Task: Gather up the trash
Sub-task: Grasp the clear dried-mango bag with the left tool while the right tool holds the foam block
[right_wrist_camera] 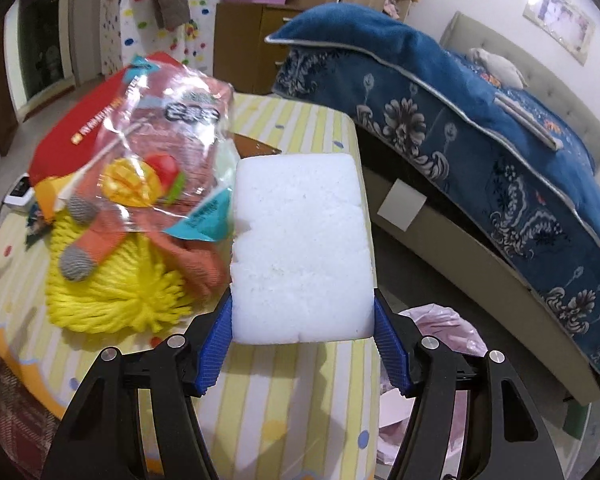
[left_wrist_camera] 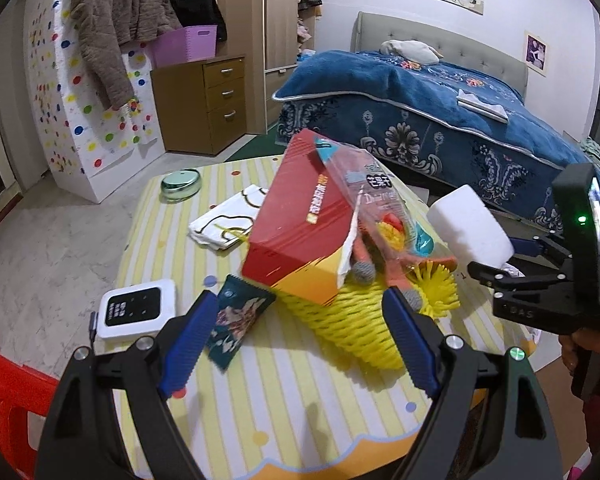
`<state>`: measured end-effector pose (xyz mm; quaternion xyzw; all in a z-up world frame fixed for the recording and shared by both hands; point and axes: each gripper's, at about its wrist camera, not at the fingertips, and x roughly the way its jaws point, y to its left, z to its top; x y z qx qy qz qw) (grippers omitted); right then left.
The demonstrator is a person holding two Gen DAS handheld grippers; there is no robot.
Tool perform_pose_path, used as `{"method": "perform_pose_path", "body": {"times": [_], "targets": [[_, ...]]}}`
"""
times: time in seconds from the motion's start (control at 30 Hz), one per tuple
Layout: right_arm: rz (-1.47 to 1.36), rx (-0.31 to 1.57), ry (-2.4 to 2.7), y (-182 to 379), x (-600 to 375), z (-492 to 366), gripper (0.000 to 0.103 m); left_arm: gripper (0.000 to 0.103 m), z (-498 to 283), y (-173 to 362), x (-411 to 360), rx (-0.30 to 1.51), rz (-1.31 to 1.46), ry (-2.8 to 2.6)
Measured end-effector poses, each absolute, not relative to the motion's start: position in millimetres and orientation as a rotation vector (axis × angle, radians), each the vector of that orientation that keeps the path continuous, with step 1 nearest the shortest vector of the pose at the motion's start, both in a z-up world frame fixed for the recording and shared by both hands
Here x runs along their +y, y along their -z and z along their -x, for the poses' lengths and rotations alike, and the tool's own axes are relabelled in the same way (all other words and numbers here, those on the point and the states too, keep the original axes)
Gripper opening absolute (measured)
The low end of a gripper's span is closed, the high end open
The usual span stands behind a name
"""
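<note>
My right gripper (right_wrist_camera: 303, 312) is shut on a white foam block (right_wrist_camera: 302, 248) and holds it above the table's right edge; the block also shows in the left wrist view (left_wrist_camera: 470, 228). My left gripper (left_wrist_camera: 300, 324) is open and empty, low over the striped table (left_wrist_camera: 284, 400). Its left finger is beside a dark green snack wrapper (left_wrist_camera: 236, 320). A clear mango snack bag (left_wrist_camera: 376, 200) lies on a red and yellow box (left_wrist_camera: 300, 220); the bag also shows in the right wrist view (right_wrist_camera: 164, 160).
A yellow woven hat (left_wrist_camera: 352, 320), an orange knitted item (right_wrist_camera: 188, 252), a white device (left_wrist_camera: 138, 312), a folded cloth (left_wrist_camera: 228, 220) and a green round tin (left_wrist_camera: 181, 185) are on the table. A pink bag (right_wrist_camera: 444, 332) sits below the table's right edge. A bed (left_wrist_camera: 460, 120) stands behind.
</note>
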<state>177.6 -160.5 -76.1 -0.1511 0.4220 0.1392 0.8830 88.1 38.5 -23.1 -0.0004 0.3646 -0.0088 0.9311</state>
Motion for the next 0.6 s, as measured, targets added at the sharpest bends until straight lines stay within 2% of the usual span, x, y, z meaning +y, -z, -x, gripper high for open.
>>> {"method": "perform_pose_path", "body": {"times": [0.2, 0.6], "targets": [[0.337, 0.894, -0.32, 85.3, -155.9, -184.7, 0.064, 0.08, -100.5, 27.8, 30.5, 0.751, 0.007, 0.061], [0.345, 0.869, -0.383, 83.0, -150.6, -175.2, 0.064, 0.051, -142.9, 35.9, 7.4, 0.782, 0.026, 0.204]]}}
